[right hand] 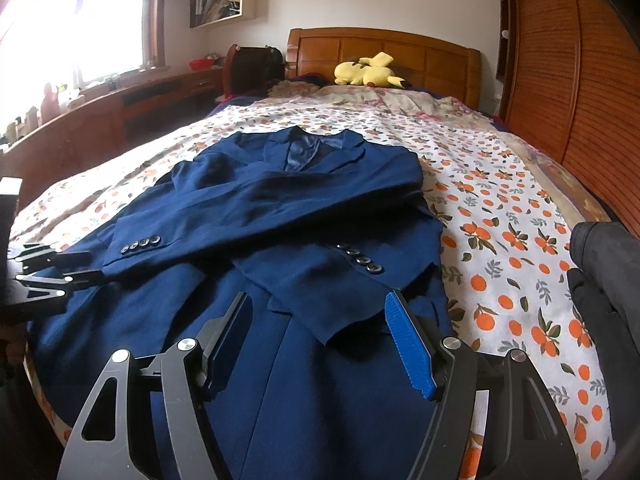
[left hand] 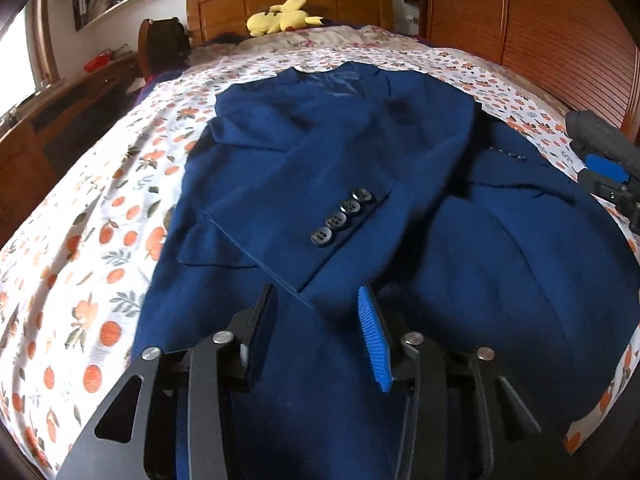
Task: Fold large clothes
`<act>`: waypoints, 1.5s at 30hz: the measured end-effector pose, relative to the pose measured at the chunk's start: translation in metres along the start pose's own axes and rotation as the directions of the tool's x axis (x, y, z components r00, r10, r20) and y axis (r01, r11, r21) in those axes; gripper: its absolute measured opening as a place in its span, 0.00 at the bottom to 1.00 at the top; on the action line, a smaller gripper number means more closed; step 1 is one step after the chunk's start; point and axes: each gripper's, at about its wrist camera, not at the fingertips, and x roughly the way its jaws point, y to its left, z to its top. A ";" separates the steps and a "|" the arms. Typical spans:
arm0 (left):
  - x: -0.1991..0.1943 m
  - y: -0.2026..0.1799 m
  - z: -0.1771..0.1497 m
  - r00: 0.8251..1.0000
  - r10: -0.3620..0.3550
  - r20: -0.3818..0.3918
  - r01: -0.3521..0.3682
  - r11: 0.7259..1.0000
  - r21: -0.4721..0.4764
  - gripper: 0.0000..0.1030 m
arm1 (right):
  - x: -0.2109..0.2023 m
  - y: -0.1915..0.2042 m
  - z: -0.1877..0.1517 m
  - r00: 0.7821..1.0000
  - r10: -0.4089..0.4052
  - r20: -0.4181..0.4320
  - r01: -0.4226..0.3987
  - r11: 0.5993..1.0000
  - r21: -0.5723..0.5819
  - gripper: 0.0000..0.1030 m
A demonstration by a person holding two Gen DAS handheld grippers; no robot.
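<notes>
A navy blue suit jacket (left hand: pixel 360 168) lies front up on the bed, collar toward the headboard, both sleeves folded across its chest; it also shows in the right wrist view (right hand: pixel 280 208). The left sleeve cuff (left hand: pixel 340 220) shows several dark buttons. My left gripper (left hand: pixel 318 300) is open and empty, just above the jacket's lower hem. My right gripper (right hand: pixel 318 308) is open and empty, above the lower hem near the other cuff (right hand: pixel 360 262). The right gripper also shows at the right edge of the left wrist view (left hand: pixel 608 176), and the left gripper at the left edge of the right wrist view (right hand: pixel 52 272).
The bed has an orange-print sheet (right hand: pixel 500 208) and a wooden headboard (right hand: pixel 384 52). A yellow plush toy (left hand: pixel 280 18) lies by the pillows. A wooden wardrobe (right hand: pixel 580 80) stands to the right, a low wooden cabinet (right hand: pixel 80 128) and window to the left.
</notes>
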 end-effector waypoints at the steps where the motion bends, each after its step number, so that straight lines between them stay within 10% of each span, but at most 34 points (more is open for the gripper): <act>1: 0.001 -0.001 0.000 1.000 -0.013 -0.005 0.013 1.000 0.001 0.29 | -0.001 0.000 0.000 1.000 0.001 0.001 -0.001 1.000 0.000 0.64; 5: 0.002 -0.008 -0.001 1.000 -0.027 -0.014 0.027 0.999 0.028 0.03 | -0.002 0.001 0.000 1.000 0.003 0.005 -0.003 1.000 0.000 0.64; 19: -0.065 -0.020 0.003 0.992 -0.053 0.118 0.054 0.999 -0.005 0.06 | -0.008 -0.001 -0.001 1.000 0.003 0.007 -0.003 1.000 -0.003 0.64; 27: -0.091 0.005 -0.007 0.980 0.001 0.198 0.011 0.998 -0.059 0.91 | -0.012 0.001 -0.002 1.000 0.009 0.013 -0.009 1.000 -0.010 0.64; 45: -0.101 0.047 -0.034 0.977 0.095 0.190 -0.072 0.990 -0.124 0.97 | -0.014 0.003 -0.003 1.000 0.011 0.014 -0.011 1.000 -0.008 0.64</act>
